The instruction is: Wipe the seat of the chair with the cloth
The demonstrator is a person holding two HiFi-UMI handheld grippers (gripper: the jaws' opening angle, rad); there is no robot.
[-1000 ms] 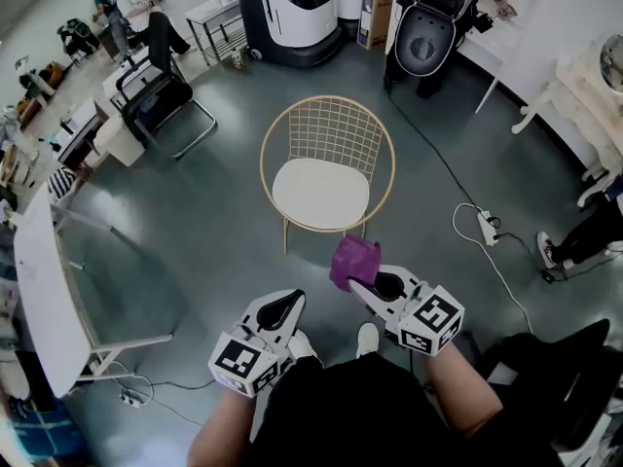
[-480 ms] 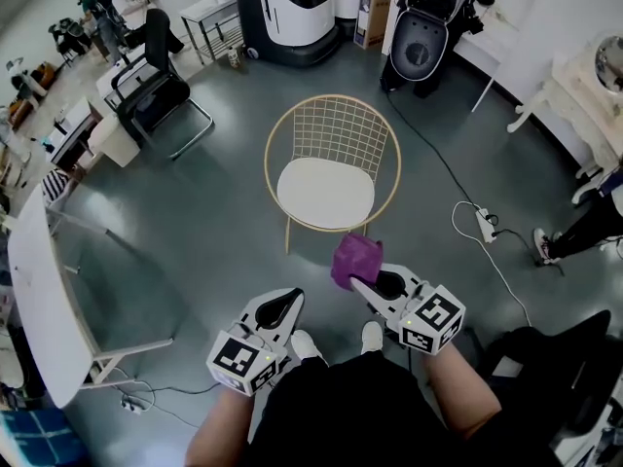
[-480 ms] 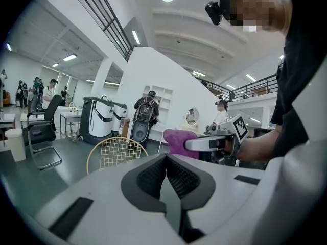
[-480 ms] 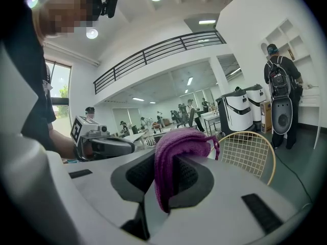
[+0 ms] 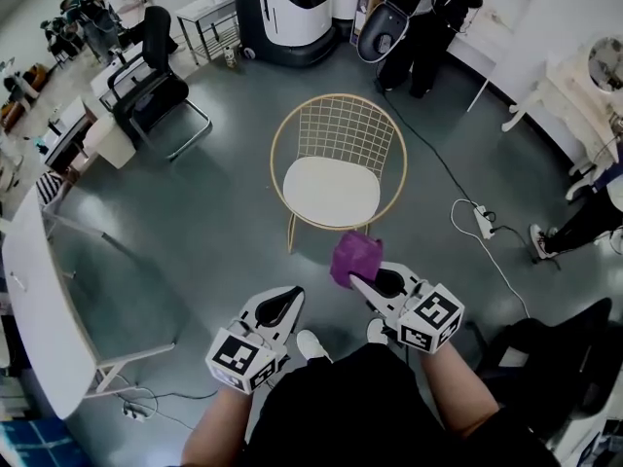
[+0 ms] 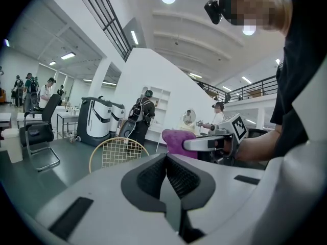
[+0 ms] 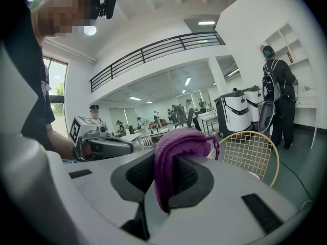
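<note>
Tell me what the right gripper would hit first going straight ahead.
Probably the gold wire chair, near its front edge, with the purple cloth touching first; depth is unclear, so it could pass beside.

no readable text, labels, brands or numbers anywhere in view

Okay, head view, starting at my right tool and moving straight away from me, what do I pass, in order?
right tool → purple cloth → white chair seat → gold wire backrest → black-and-white machine
</note>
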